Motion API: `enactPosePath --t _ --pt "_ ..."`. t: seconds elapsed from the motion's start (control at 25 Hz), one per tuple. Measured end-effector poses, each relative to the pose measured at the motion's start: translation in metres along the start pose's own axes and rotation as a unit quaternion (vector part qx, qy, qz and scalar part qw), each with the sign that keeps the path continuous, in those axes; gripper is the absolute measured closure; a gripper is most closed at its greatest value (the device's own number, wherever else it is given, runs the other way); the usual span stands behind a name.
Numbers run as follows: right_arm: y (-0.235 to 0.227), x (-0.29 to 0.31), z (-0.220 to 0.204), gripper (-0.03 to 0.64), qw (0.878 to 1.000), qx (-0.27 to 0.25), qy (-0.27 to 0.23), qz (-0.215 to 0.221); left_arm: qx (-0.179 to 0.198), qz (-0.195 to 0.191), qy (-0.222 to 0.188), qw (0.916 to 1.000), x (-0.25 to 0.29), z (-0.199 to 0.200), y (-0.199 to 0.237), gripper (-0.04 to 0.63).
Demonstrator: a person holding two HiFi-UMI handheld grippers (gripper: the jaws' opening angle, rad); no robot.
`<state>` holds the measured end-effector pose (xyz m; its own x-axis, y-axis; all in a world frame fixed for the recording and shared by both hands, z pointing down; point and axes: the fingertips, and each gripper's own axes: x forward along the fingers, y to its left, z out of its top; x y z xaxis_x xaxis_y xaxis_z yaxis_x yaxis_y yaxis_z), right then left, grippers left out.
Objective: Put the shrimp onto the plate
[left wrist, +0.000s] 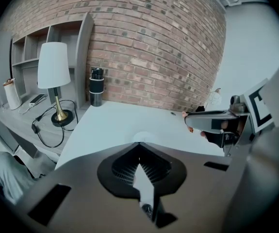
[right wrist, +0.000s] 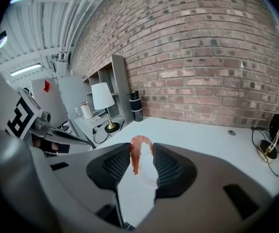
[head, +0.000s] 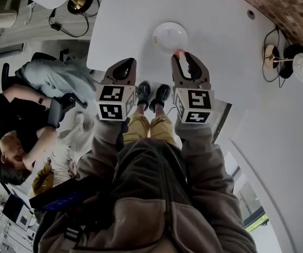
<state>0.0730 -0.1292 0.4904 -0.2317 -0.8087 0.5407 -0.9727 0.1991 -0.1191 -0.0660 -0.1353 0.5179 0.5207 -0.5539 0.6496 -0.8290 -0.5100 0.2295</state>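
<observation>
A round white plate (head: 170,37) sits on the white table (head: 220,62), just beyond both grippers. My right gripper (head: 182,57) is shut on an orange-pink shrimp (head: 178,52), held at the plate's near rim. In the right gripper view the shrimp (right wrist: 140,154) stands pinched between the dark pads (right wrist: 171,171) of the gripper (right wrist: 141,152), above the table. My left gripper (head: 124,66) is shut with nothing in it, left of the plate near the table edge. In the left gripper view its tips (left wrist: 139,147) meet and the plate (left wrist: 142,137) peeks just past them.
A white-shaded lamp (left wrist: 53,79) with its cable and a black cylinder (left wrist: 96,87) stand by the brick wall. A brass lamp base (head: 271,56) with cables lies at the far right. A seated person (head: 19,125) is off the table's left. A small hole (head: 251,13) marks the tabletop.
</observation>
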Motion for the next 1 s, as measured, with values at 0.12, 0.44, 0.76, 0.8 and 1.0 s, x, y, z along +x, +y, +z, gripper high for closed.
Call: enactPosePath --t 0.12,0.44,0.76,0.8,1.0 --pt "-0.003 0.012 -0.014 0.471 1.000 0.000 0.013 0.004 -0.002 0.005 0.012 0.9999 0.007 -0.012 0.005 0.591" --pt "-0.011 0.042 -0.055 0.471 0.998 -0.003 0.056 0.014 -0.011 0.013 0.041 0.9990 0.025 -0.037 0.015 0.591" --pt "-0.018 0.080 -0.082 0.471 0.996 -0.004 0.088 0.024 -0.032 0.019 0.058 0.9976 0.036 -0.056 0.023 0.591" --pt "-0.019 0.084 -0.086 0.471 0.995 -0.004 0.094 0.024 -0.035 0.021 0.059 0.9975 0.037 -0.057 0.025 0.591" --pt "-0.027 0.101 -0.107 0.471 0.992 -0.004 0.122 0.022 -0.038 0.020 0.064 0.9970 0.041 -0.059 0.028 0.591"
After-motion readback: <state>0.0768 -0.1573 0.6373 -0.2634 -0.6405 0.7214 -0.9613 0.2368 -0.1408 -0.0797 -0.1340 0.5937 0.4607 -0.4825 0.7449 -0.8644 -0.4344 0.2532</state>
